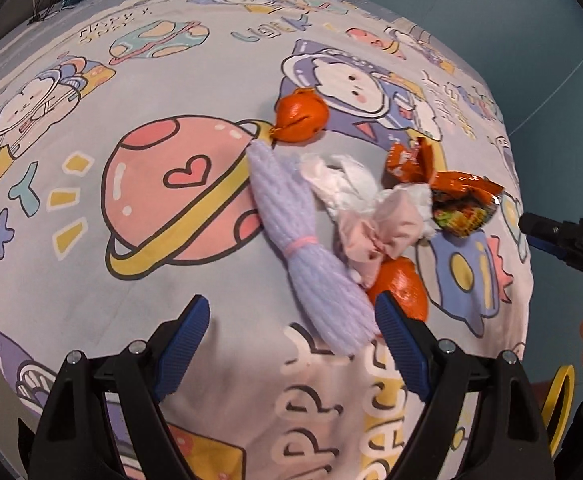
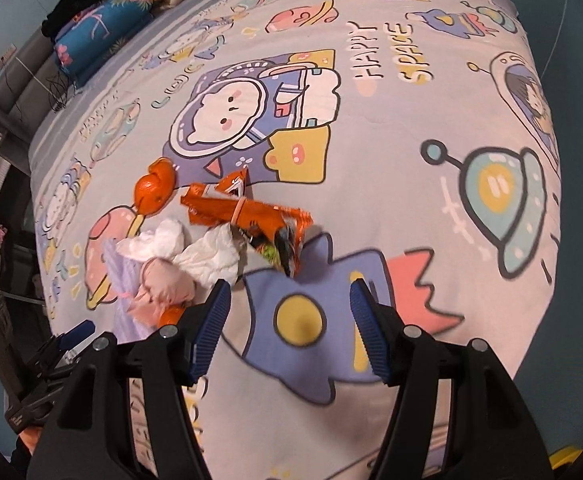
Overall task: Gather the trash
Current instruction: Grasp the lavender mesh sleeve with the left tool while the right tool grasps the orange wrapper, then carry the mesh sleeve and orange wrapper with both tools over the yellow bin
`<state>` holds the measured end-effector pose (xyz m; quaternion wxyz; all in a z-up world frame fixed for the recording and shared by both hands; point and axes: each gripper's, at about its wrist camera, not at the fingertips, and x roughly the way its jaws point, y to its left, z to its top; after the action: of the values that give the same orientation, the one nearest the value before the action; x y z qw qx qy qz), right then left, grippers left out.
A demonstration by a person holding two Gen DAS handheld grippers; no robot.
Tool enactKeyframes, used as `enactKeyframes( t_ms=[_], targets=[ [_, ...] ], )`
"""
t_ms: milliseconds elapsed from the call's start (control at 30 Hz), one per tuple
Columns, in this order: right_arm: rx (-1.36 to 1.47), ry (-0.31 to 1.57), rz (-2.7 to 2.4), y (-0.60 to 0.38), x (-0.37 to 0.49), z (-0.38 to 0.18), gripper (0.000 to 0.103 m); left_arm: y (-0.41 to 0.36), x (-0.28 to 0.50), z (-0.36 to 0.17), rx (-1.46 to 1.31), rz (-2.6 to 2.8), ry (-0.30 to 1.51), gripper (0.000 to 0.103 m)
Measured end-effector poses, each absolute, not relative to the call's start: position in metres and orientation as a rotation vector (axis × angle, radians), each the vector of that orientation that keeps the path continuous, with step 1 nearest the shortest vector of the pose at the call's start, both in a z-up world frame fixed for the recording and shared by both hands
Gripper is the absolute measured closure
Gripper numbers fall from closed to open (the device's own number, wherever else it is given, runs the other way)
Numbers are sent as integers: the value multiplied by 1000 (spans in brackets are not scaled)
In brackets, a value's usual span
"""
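Observation:
A heap of trash lies on a cartoon-print bed sheet (image 1: 131, 80). It holds a lilac yarn bundle (image 1: 303, 248), crumpled white tissue (image 1: 347, 188), a pink wad (image 1: 375, 232), an orange snack wrapper (image 1: 459, 196) and two pieces of orange peel (image 1: 301, 114) (image 1: 403, 288). My left gripper (image 1: 291, 320) is open and empty, just short of the yarn's near end. My right gripper (image 2: 289, 300) is open and empty, just short of the snack wrapper (image 2: 251, 220). The tissue (image 2: 207, 258), the pink wad (image 2: 167, 284) and one peel (image 2: 153, 192) also show there.
Folded pillows and bedding (image 2: 103, 20) lie at the bed's far end. The bed edge runs along the right side (image 2: 547, 200), with blue floor beyond. A yellow object (image 1: 559, 400) shows low at the right. The other gripper (image 1: 563, 240) shows at the left wrist view's right edge.

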<state>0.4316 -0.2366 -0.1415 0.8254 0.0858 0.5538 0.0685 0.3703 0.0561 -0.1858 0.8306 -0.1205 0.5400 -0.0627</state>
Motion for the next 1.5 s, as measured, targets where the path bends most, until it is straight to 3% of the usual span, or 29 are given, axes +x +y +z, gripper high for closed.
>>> enactKeyframes(
  t_ms=[433, 600, 733, 833, 900, 1167, 1500],
  targets=[
    [-27, 1244, 151, -184, 497, -158, 40, 61, 390, -211, -291, -124, 1213, 24],
    [-137, 1323, 156, -164, 519, -186, 41, 51, 391, -214, -262, -144, 1219, 33],
    [-163, 1358, 147, -159, 529, -203, 49, 47, 390, -216, -242, -160, 1224, 46],
    [-151, 1360, 154, -157, 531, -210, 53, 41, 389, -214, -235, -184, 1223, 60],
    [-149, 1352, 161, -155, 530, -210, 58, 37, 387, -213, -238, -203, 1220, 76],
    [-158, 1318, 145, -157, 515, -205, 70, 29, 380, -209, -240, -210, 1210, 88],
    [-57, 1258, 107, -190, 491, -180, 73, 41, 364, -195, -282, -240, 1193, 89]
  ],
)
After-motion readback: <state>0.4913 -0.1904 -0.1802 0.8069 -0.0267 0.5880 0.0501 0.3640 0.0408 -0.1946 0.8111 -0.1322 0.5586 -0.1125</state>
